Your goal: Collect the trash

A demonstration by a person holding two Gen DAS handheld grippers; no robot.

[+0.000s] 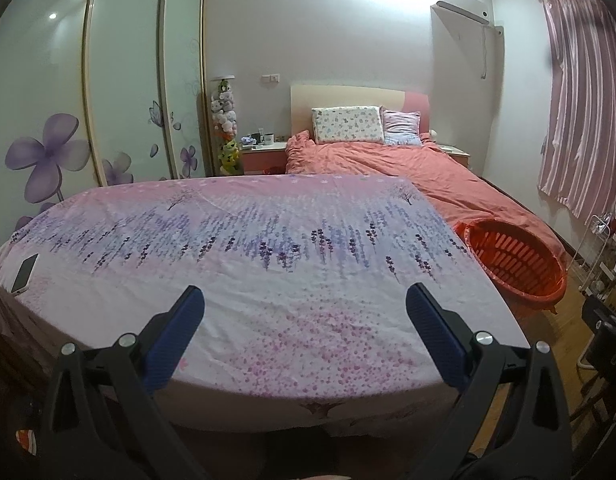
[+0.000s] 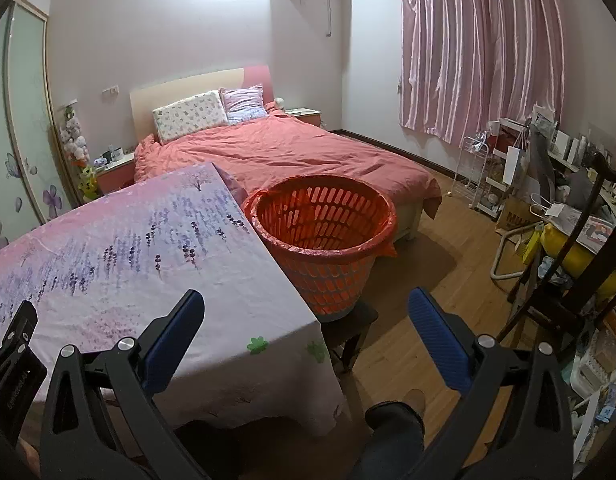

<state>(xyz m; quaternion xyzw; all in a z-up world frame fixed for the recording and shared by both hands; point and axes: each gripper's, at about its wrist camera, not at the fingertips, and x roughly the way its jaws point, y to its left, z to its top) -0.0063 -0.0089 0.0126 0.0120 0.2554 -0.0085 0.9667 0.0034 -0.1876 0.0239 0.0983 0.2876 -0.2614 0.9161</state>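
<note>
From the left wrist view, the left gripper (image 1: 304, 304) hovered with its blue pads spread wide and nothing between them, over the near edge of a worktop (image 1: 268, 280) draped in a lavender-print cloth. No trash showed anywhere on the cloth. A phone (image 1: 24, 267) lay at the far left edge. The red basket (image 1: 511, 260), lined with a red bag, stood off the worktop's right side, ahead and to the right of this gripper, with the pink bed (image 1: 407, 160) behind it.

From the right wrist view, the right gripper (image 2: 306, 306) was also spread wide and empty, hanging over the worktop's near right corner. The red basket sat on a small dark stool (image 2: 351, 320), just beside the worktop's right edge and almost straight ahead of this gripper. Its mouth faced up and looked empty. The right gripper was judged the nearer one to the basket. Part of the left gripper showed at the lower left.
</note>
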